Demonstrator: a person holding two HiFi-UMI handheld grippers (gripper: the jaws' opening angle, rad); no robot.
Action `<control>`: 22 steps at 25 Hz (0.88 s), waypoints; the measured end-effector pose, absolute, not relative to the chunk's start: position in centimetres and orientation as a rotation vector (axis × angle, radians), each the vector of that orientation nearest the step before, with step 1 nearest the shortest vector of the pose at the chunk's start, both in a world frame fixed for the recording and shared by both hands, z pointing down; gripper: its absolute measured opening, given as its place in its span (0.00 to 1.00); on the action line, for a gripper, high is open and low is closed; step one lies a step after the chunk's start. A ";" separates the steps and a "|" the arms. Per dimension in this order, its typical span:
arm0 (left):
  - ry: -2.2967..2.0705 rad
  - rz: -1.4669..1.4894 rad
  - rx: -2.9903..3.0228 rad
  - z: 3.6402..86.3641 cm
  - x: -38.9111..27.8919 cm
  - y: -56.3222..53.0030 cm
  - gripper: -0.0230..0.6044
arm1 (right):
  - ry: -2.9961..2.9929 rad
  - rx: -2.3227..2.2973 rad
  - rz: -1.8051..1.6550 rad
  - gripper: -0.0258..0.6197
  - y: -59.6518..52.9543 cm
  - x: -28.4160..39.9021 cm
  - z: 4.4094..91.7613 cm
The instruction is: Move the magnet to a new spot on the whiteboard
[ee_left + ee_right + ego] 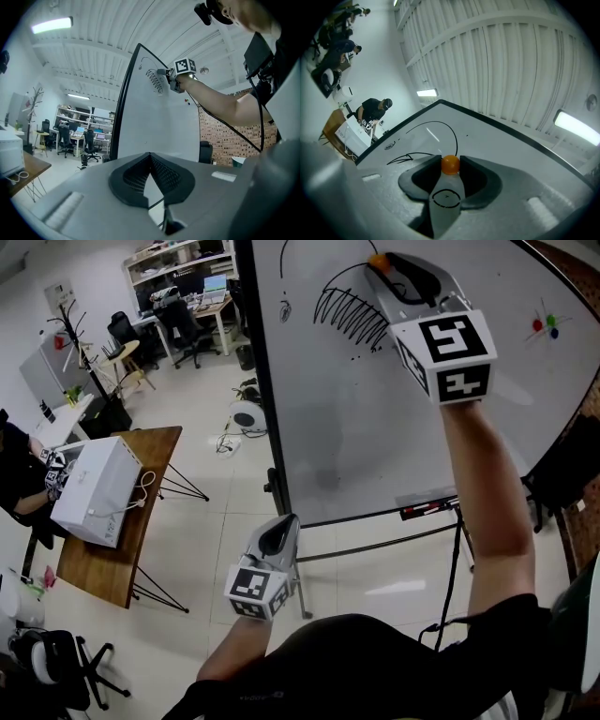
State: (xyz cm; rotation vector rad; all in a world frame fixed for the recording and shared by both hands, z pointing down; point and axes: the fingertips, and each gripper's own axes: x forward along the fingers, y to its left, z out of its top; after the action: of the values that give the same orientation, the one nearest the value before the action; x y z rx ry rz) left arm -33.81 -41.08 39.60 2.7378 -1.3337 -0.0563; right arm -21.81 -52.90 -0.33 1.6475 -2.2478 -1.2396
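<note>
A small orange magnet point(450, 164) sits between the tips of my right gripper point(450, 161), and both jaws touch its sides. In the head view the orange magnet point(377, 259) shows at the top of the whiteboard point(375, 427), at the front of the raised right gripper point(382, 264), just above a black hatched drawing point(352, 315). My left gripper point(280, 531) hangs low beside the board's lower left corner. In its own view the left gripper point(150, 155) has its jaw tips together and nothing between them. The right gripper point(165, 73) also shows there, up against the board.
Red, green and blue magnets point(547, 325) cluster at the board's right. Markers lie in the tray point(427, 509) along its lower edge. A wooden table point(155, 512) with a white box point(97, 488) stands at the left. Office desks and chairs point(187, 306) fill the far room.
</note>
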 end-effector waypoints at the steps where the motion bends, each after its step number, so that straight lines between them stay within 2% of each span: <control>1: -1.338 -0.057 2.735 39.6 -33.9 -41.0 0.06 | -2.261 1.644 -1.225 0.21 -52.9 -21.8 -0.2; 8: -1.361 -0.055 2.733 39.5 -33.7 -40.3 0.06 | -2.349 1.586 -1.174 0.21 -51.0 -22.3 2.4; 22: -1.416 -0.106 2.740 38.3 -32.5 -39.7 0.06 | -2.678 1.421 -0.889 0.21 -44.0 -21.4 13.9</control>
State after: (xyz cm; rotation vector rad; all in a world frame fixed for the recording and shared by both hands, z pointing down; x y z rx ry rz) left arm -32.55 -39.74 38.26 2.7404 -1.4161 -0.1060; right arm -21.42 -43.98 13.87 1.4210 -2.6776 -0.8888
